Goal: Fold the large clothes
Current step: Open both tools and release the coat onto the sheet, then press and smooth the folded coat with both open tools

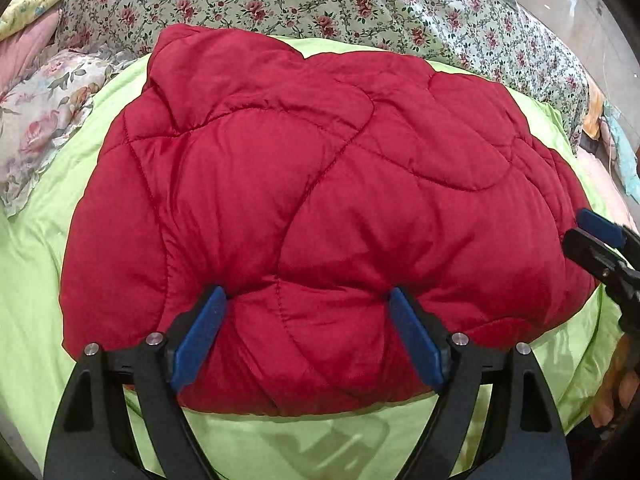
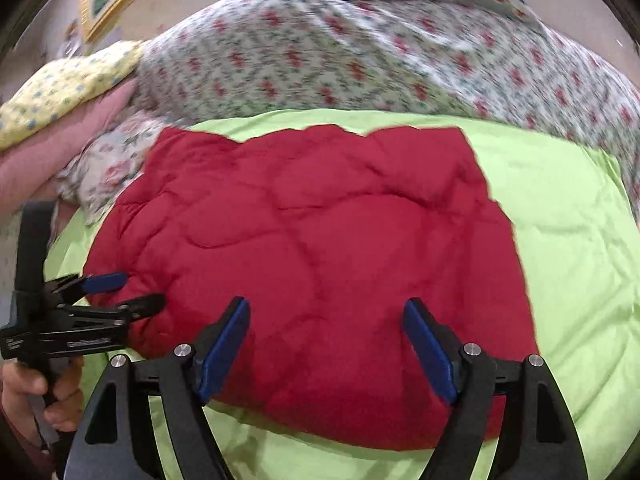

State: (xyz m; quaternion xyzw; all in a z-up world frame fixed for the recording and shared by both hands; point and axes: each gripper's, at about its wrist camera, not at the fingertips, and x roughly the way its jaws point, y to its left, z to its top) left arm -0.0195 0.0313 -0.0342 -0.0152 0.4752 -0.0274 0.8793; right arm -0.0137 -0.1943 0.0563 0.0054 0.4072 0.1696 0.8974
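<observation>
My matt black plastic fingers [image 1: 416, 340] with blue pads rest on a quilted, softly shiny red jacket [image 1: 320, 184] over smooth green cloth [image 1: 36, 264].

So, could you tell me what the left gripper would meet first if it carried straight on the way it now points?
Most likely the red quilted garment: the left gripper has its fingers open, angled down over the near edge.

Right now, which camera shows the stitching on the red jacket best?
The left wrist view: the red jacket is sharp, close, and its quilted seams read clearly. The right wrist view shows it farther off and motion-blurred, seams faint.
</observation>
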